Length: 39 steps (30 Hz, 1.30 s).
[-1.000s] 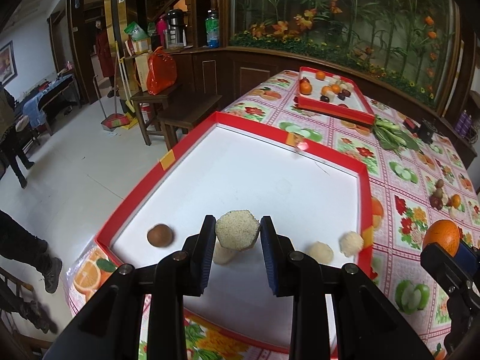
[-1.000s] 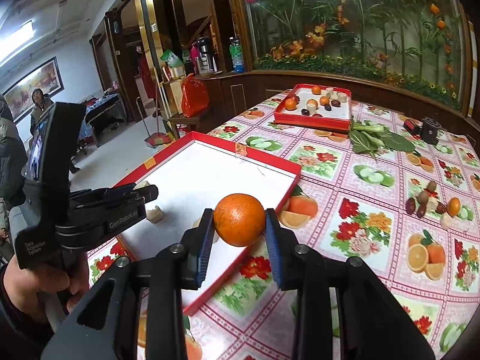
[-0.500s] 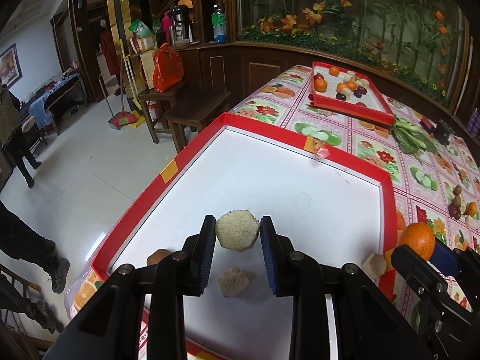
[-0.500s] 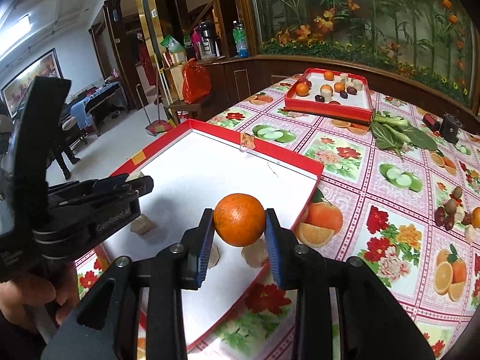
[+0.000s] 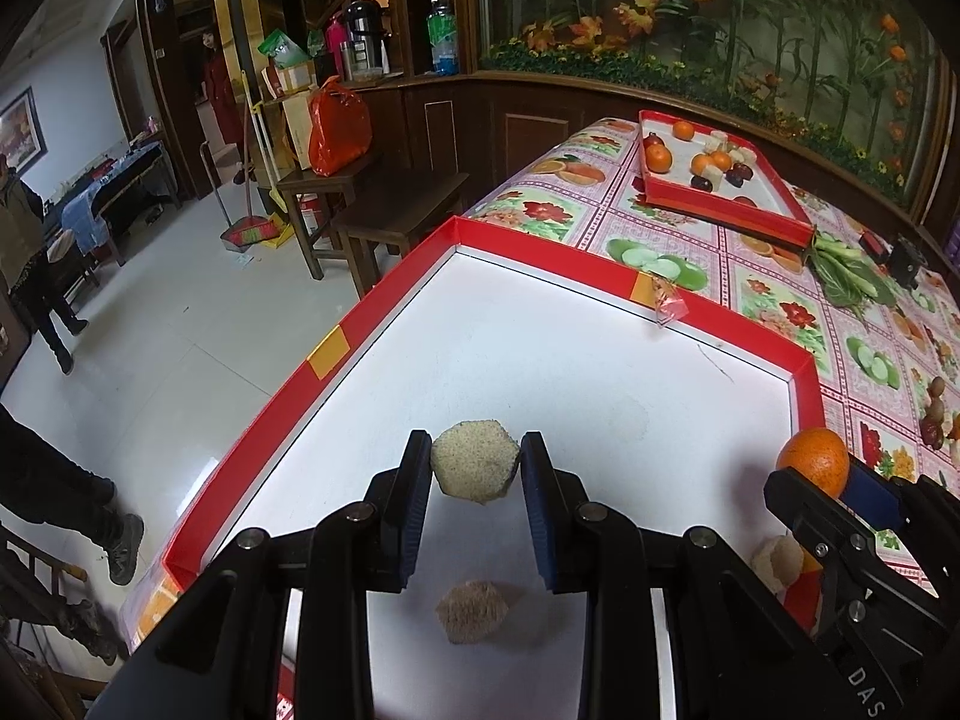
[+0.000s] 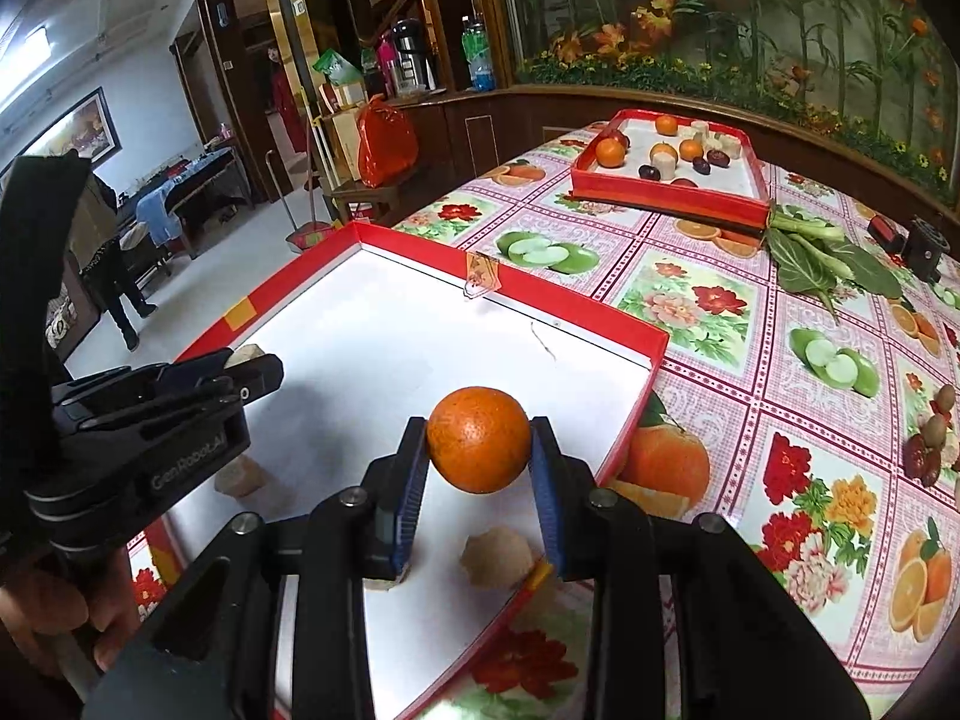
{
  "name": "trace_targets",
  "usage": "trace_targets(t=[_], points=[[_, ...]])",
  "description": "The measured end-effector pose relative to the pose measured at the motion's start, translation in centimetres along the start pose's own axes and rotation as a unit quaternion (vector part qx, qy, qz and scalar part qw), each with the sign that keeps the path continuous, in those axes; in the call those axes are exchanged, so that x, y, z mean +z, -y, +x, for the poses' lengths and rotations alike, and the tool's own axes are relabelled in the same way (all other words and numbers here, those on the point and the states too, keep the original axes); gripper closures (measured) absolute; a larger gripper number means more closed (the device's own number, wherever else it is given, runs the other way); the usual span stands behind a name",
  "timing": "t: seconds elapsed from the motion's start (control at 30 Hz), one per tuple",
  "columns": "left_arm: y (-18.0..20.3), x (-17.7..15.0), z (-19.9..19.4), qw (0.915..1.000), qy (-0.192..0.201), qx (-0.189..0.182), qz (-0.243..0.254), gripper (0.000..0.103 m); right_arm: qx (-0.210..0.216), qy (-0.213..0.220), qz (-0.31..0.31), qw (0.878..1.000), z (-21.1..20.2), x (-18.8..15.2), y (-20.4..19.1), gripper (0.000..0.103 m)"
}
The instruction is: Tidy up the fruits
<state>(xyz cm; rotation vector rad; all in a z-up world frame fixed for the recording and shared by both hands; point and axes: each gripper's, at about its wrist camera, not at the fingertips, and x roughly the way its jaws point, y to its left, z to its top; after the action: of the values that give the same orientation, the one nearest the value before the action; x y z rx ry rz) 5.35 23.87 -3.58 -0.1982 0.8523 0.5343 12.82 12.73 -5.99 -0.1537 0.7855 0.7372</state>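
Observation:
My left gripper (image 5: pixel 475 468) is shut on a beige hexagonal piece (image 5: pixel 474 467), held above the white floor of the near red-rimmed tray (image 5: pixel 384 306). My right gripper (image 6: pixel 478 450) is shut on an orange (image 6: pixel 478 447) above the same tray's right part (image 6: pixel 636 414); that orange (image 5: pixel 814 467) also shows at the right of the left wrist view. Loose beige pieces lie on the tray floor: one (image 5: pixel 474 611) under the left gripper, one (image 6: pixel 497 558) under the right gripper, another (image 6: pixel 240 476) beside the left gripper body (image 6: pixel 150 420).
A second red tray (image 6: pixel 672 195) with oranges, dark fruits and pale pieces stands at the far end of the flowered tablecloth (image 6: pixel 780 396). Leafy greens (image 6: pixel 822 258) lie beside it. Small fruits (image 6: pixel 930 438) sit at the right edge. People stand on the floor at left (image 5: pixel 36 276).
Both grippers have moved forward over the near tray, each still holding its item. The brown round fruit at the tray's near left has dropped out of the left wrist view.

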Motion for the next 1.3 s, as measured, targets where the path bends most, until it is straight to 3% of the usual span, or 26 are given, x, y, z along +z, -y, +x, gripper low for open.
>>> trace_targets(t=[1.03, 1.1, 1.17, 1.23, 1.3], points=[[0.0, 0.6, 0.7, 1.0000, -0.005, 0.005, -0.003, 0.074, -0.001, -0.025, -0.007, 1.000, 2.1, 0.5, -1.1, 0.067], [0.1, 0.6, 0.6, 1.0000, -0.002, 0.006, -0.003, 0.071, -0.003, -0.020, -0.006, 1.000, 1.9, 0.6, -1.0, 0.056], [0.0, 0.6, 0.3, 0.9999, 0.001, 0.016, -0.005, 0.052, -0.004, -0.011, -0.006, 1.000, 1.3, 0.7, -1.1, 0.041], [-0.1, 0.6, -0.4, 0.9996, 0.016, 0.020, -0.008, 0.026, -0.007, -0.003, -0.008, 1.000, 0.6, 0.8, -1.1, 0.041], [-0.1, 0.6, -1.4, 0.9988, 0.040, 0.029, -0.010, 0.023, -0.007, 0.005, -0.006, 1.000, -0.3, 0.9, -1.1, 0.039]])
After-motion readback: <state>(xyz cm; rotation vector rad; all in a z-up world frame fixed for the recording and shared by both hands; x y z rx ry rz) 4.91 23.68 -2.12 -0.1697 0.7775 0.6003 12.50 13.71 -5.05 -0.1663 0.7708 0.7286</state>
